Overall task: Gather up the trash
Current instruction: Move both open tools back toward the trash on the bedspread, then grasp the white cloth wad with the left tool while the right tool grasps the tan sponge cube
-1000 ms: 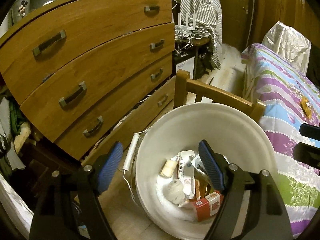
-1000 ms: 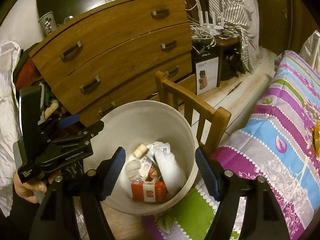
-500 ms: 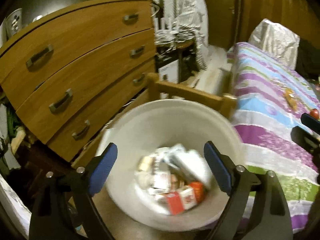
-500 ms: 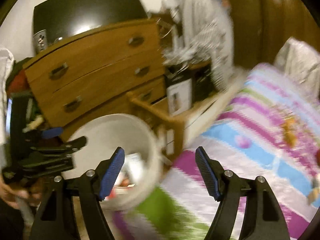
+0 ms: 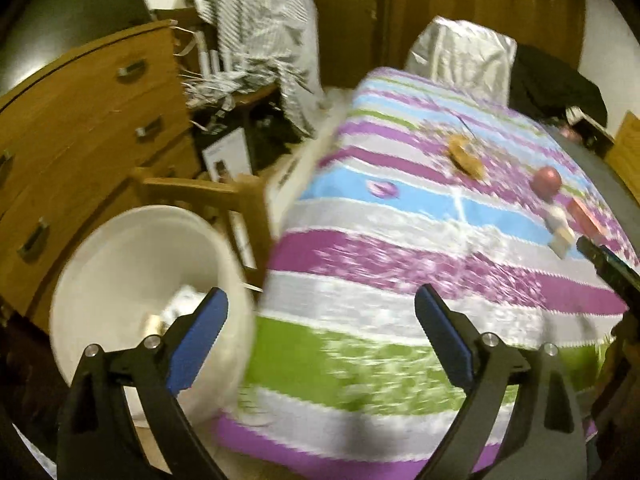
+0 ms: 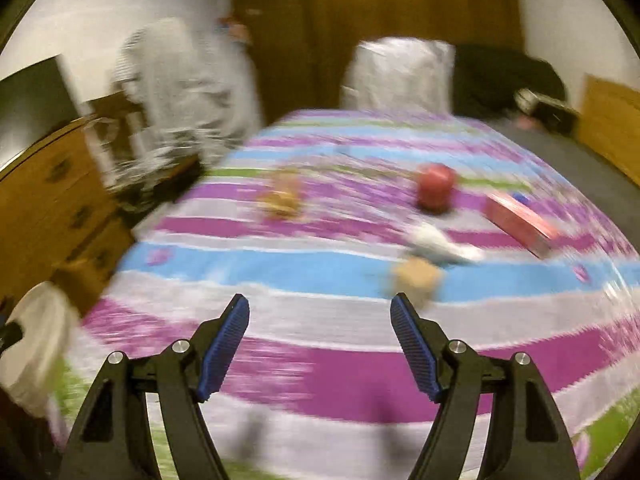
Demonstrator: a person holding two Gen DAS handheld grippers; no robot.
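A white bin (image 5: 132,256) holding several bits of trash stands on the floor beside the bed. My left gripper (image 5: 320,294) hovers over the bed's edge next to the bin, its jaws opening with nothing between them. On the striped bedspread (image 6: 320,264) lie an orange peel (image 6: 280,200), a red round thing (image 6: 436,190), a red box (image 6: 520,224), a white crumpled scrap (image 6: 436,242) and a tan piece (image 6: 416,276). My right gripper (image 6: 319,300) is open and empty above the bed, the tan piece just beyond its right finger. Both views are blurred.
A wooden chest of drawers (image 5: 80,128) and a wooden chair (image 5: 208,196) stand behind the bin. A silver bag (image 5: 464,56) and dark clothes (image 5: 556,80) sit at the bed's far end. Striped cloth (image 5: 256,24) hangs over a cluttered stool.
Both grippers have swung right, away from the bin and over the bed. The left jaws have spread wider. The trash on the bed has come into view.
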